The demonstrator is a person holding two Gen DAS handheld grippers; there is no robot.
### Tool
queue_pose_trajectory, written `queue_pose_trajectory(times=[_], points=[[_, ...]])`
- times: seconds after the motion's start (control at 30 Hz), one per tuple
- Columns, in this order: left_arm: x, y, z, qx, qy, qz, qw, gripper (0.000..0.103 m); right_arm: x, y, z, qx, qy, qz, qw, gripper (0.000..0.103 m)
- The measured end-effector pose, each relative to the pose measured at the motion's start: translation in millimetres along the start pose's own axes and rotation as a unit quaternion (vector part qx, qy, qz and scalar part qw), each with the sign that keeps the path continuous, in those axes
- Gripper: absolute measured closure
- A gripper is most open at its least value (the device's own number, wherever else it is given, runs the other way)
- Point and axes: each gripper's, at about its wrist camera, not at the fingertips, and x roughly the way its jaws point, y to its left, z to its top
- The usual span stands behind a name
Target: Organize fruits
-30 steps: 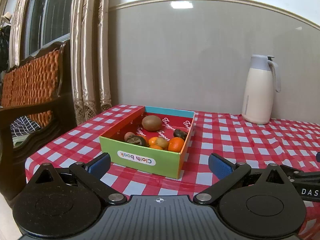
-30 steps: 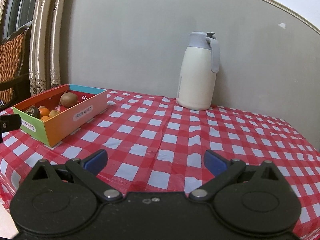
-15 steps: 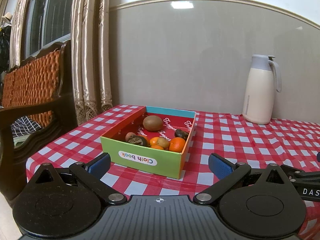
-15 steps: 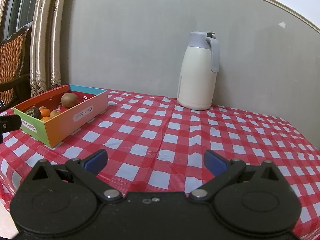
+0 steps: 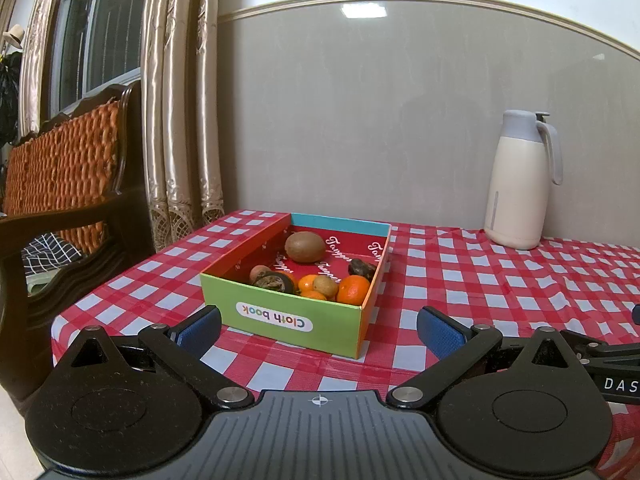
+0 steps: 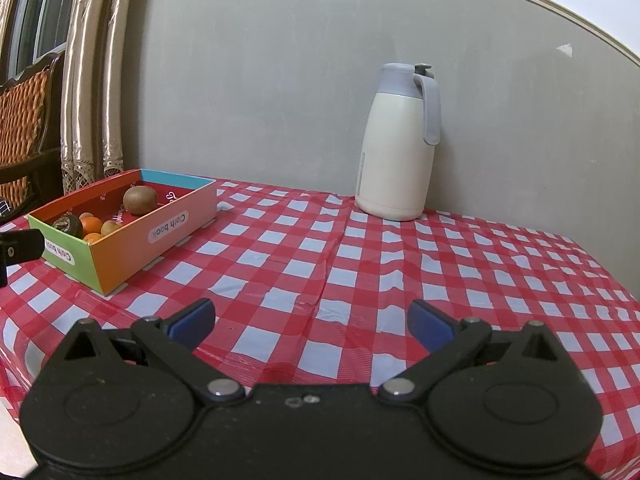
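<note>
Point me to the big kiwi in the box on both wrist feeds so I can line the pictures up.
Left wrist: the kiwi lies at centre frame, at the far end of the box, ahead of the open left claw.
Right wrist: the kiwi sits at far left, mid-height, in the same box.
Shared landmark: the white jug against the wall.

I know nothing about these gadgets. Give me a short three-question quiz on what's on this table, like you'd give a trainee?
1. True or false: the kiwi lies inside the box.
2. The jug stands: A) in the box, B) by the wall, C) on the chair.
3. Fill in: both the left hand-held gripper and the right hand-held gripper are ____ and hold nothing.

Key: 1 true; 2 B; 3 open.
</note>
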Motion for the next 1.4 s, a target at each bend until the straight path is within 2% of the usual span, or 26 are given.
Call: queue_pose_trajectory(times=[0.67, 0.9, 1.1, 1.4], points=[[0.5, -1.1, 0.3, 0.002, 0.000, -0.001, 1.0000, 0.000, 1.2, -0.6, 0.4, -0.004, 0.001, 0.002, 1.000, 0.000], [-0.1, 6.4, 0.4, -0.020, -0.009, -0.007, 0.9997, 0.000, 1.2, -1.0, 0.3, -0.002, 0.001, 0.002, 1.000, 0.000], [-1.8, 5.5, -0.2, -0.017, -0.020, -0.010, 0.9996, 0.000, 1.3, -1.0, 0.1, -0.002, 0.001, 0.002, 1.000, 0.000], [-0.9, 6.5, 0.3, -0.020, -0.012, -0.005, 0.9997, 0.000, 1.2, -1.9, 0.0, -0.001, 0.001, 0.003, 1.000, 0.000]])
